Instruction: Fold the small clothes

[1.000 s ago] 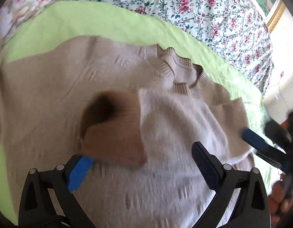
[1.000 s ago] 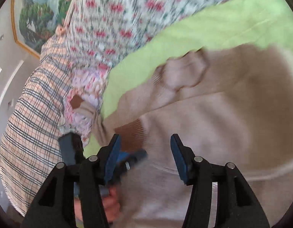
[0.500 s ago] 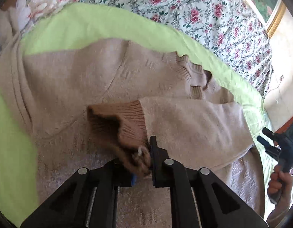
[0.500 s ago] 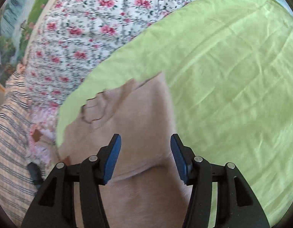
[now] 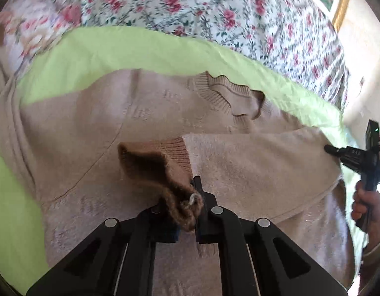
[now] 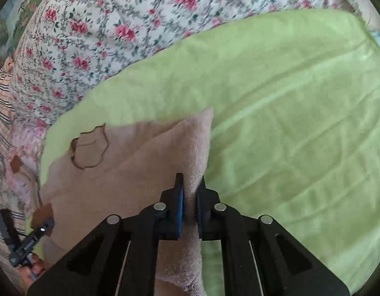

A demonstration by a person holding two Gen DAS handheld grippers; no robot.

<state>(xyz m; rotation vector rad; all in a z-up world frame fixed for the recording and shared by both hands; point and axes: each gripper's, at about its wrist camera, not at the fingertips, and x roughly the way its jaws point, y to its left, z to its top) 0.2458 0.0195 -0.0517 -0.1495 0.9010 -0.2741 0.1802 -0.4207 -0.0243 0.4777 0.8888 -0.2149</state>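
Left claw [image 5: 188, 207] pinches the brown cuff [image 5: 155, 162] of the sweater [image 5: 91, 133], spread on the green sheet [image 6: 288, 98]. Right claw [image 6: 189, 194] grips the sweater's side edge.

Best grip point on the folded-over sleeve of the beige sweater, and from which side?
Take the sleeve at its brown ribbed cuff, coming from the near hem side: the cuff stands bunched and raised off the flat body, so jaws can close around it.

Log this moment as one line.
stage: sleeve fold | left tongs: shut on cuff | right tongs: shut on sweater edge | sweater: flat on green sheet
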